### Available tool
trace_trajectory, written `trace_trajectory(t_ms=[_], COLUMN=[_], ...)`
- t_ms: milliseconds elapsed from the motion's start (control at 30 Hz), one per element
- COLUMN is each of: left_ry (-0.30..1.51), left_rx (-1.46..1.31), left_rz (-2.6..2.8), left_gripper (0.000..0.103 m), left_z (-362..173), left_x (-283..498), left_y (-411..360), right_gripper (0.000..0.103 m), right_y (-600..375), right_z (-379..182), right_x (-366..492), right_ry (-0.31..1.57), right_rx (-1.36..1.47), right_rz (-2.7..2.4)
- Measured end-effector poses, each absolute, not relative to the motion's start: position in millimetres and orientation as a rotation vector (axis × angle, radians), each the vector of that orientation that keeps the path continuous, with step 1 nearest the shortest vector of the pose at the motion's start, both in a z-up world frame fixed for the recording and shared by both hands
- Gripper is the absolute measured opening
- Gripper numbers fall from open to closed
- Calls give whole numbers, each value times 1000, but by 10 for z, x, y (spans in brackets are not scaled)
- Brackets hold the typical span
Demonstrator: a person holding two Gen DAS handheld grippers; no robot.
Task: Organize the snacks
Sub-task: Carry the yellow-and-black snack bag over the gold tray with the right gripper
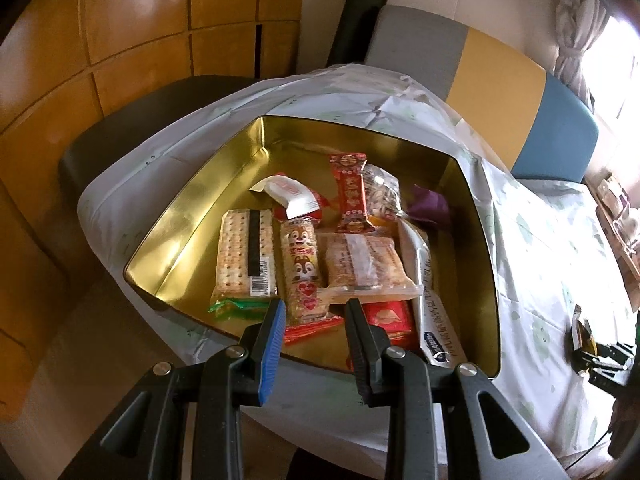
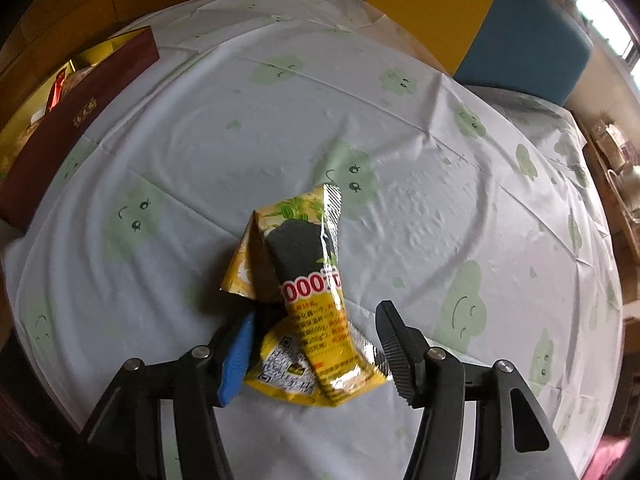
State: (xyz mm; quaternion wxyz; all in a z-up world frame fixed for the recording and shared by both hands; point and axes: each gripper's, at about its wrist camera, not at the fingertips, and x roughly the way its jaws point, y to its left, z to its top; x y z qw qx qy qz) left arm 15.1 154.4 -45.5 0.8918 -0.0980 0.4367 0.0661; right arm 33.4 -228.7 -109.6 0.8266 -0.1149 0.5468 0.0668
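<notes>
Snack tin (image 1: pixel 192 216): a wide tin with gold inner walls stands on the counter near its edge, lid off, so packets can be dropped straight in.
Snacks inside: a cracker pack (image 1: pixel 245 256), a chipmunk-print packet (image 1: pixel 301 268), a clear bag of biscuits (image 1: pixel 366 264), a tall red packet (image 1: pixel 350 192) and a small white wrapper (image 1: pixel 286 196) lie flat, roughly side by side, which I judge to be the sorting already under way.
Left gripper (image 1: pixel 316 312): it hovers over the tin's near end, pointing down into it. The jaws stand apart with nothing between them, released.
Yellow packet (image 2: pixel 304 292): the one snack outside the tin, crumpled and folded over on itself, lying on the counter well apart from the tin (whose dark red outer wall (image 2: pixel 80 120) shows at the left of the right wrist view).
Right gripper (image 2: pixel 316 344): it points steeply down over the packet's near end. The jaws straddle the packet; the blue pad (image 2: pixel 236 360) looks to touch its edge, the black pad stands clear, so it is not yet clenched.
Likely reason: the right gripper seems placed to pick up this packet for the tin.
Counter (image 2: pixel 400 208): covered by a pale, creased plastic cloth printed with green smiling clouds.
Room: a yellow and blue cushioned bench (image 1: pixel 552 128) runs behind the counter, orange-brown wooden panels (image 1: pixel 132 20) at left, bright daylight through a curtained window (image 1: pixel 612 52) at right.
</notes>
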Motion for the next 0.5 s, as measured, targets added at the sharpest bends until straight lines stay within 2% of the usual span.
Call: trace_trajectory(t_ms=[67, 333, 500], left_ry=[906, 891, 881], left_rx=[-210, -210, -204], left_rz=[141, 154, 164], left_gripper=[31, 31, 31], left_z=[-476, -476, -455], left_x=[150, 122, 106], left_y=[1576, 1643, 1676], right_gripper=[40, 40, 37], right_y=[-2247, -2211, -2133], right_z=[-1095, -1097, -974], right_x=[292, 252, 358], right_ry=[1150, 1152, 1157], right_rx=[-264, -210, -61], right_rz=[119, 85, 158])
